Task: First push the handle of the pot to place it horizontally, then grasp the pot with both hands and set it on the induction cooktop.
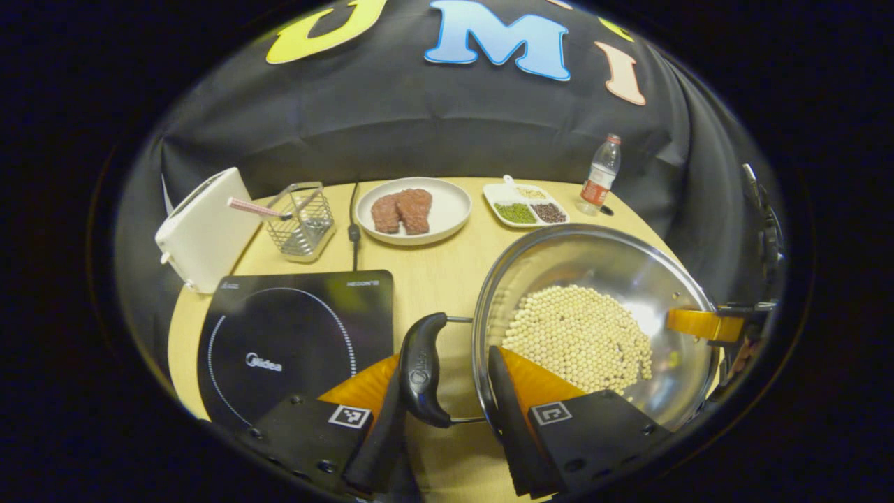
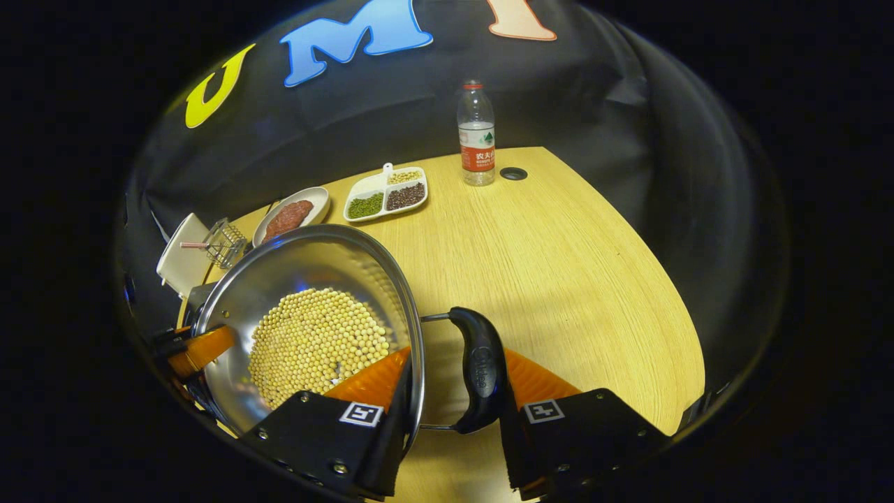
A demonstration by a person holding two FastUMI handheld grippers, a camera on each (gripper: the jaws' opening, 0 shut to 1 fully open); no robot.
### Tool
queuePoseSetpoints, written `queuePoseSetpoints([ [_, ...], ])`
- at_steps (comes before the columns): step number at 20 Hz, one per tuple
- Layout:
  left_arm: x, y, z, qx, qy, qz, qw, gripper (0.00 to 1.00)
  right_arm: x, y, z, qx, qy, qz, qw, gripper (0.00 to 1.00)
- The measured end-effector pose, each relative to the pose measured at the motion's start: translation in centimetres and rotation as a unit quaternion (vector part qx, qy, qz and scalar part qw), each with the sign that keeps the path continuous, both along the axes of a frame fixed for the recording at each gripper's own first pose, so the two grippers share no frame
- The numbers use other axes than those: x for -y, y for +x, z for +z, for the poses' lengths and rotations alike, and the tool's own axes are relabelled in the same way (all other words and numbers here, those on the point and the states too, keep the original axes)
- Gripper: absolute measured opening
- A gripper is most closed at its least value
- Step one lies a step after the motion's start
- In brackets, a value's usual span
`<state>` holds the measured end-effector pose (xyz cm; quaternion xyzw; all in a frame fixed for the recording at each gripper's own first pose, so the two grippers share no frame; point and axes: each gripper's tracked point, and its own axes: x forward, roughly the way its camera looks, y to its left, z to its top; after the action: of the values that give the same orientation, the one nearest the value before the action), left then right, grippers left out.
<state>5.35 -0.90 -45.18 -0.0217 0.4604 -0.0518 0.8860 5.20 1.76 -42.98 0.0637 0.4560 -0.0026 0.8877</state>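
A steel pot (image 1: 594,258) holding soybeans (image 1: 576,335) is just right of the black induction cooktop (image 1: 293,328). My left gripper (image 1: 447,363) straddles the pot's black left handle (image 1: 422,370). One finger lies against the handle's outer side and the other sits inside the rim, so it is shut on the pot. In the right gripper view, my right gripper (image 2: 454,384) clamps the pot (image 2: 300,265) the same way at its other handle (image 2: 482,370), beside the soybeans (image 2: 318,342). Both handles lie level. I cannot tell whether the pot touches the table.
Behind the cooktop are a white toaster (image 1: 202,230), a wire basket (image 1: 300,223) and a power cord (image 1: 354,230). A plate of meat (image 1: 412,209), a divided dish of beans (image 1: 524,206) and a water bottle (image 2: 476,136) line the back edge. Bare table (image 2: 559,265) lies right of the pot.
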Motion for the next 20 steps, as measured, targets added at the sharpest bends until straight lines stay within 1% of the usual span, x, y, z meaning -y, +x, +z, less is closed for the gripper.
queuePoseSetpoints([
  [4,-2.5,-0.5,2.1,0.005,0.001,0.008,1.0,0.65,-2.2,-1.3,2.4,0.003,0.001,-0.001,1.0,0.58],
  [5,-3.3,-1.0,2.7,0.007,0.002,0.01,1.0,0.69,-2.8,-1.5,2.9,0.003,0.002,-0.001,1.0,0.58],
  [6,-4.0,-1.1,3.3,0.011,0.003,0.01,1.0,0.65,-3.5,-1.8,3.3,0.006,0.001,0.001,1.0,0.58],
  [13,-8.9,-1.8,5.1,0.024,0.002,0.01,1.0,0.66,-7.9,-3.0,4.6,0.009,0.002,0.002,1.0,0.58],
  [14,-9.5,-1.9,5.4,0.026,0.002,0.011,1.0,0.7,-8.4,-3.1,4.9,0.009,0.003,0.003,1.0,0.58],
  [15,-10.2,-1.8,5.7,0.028,0.002,0.012,1.0,0.7,-9.0,-3.1,5.2,0.011,0.004,0.004,1.0,0.58],
  [17,-11.5,-2.0,6.2,0.029,0.001,0.016,0.999,0.63,-10.2,-3.1,5.8,0.014,0.002,0.008,1.0,0.58],
  [18,-12.2,-2.1,6.4,0.031,0.001,0.018,0.999,0.66,-10.8,-3.1,6.0,0.014,0.002,0.011,1.0,0.58],
  [20,-13.7,-2.3,6.8,0.033,0.002,0.024,0.999,0.66,-12.1,-3.1,6.3,0.014,0.003,0.016,1.0,0.58],
])
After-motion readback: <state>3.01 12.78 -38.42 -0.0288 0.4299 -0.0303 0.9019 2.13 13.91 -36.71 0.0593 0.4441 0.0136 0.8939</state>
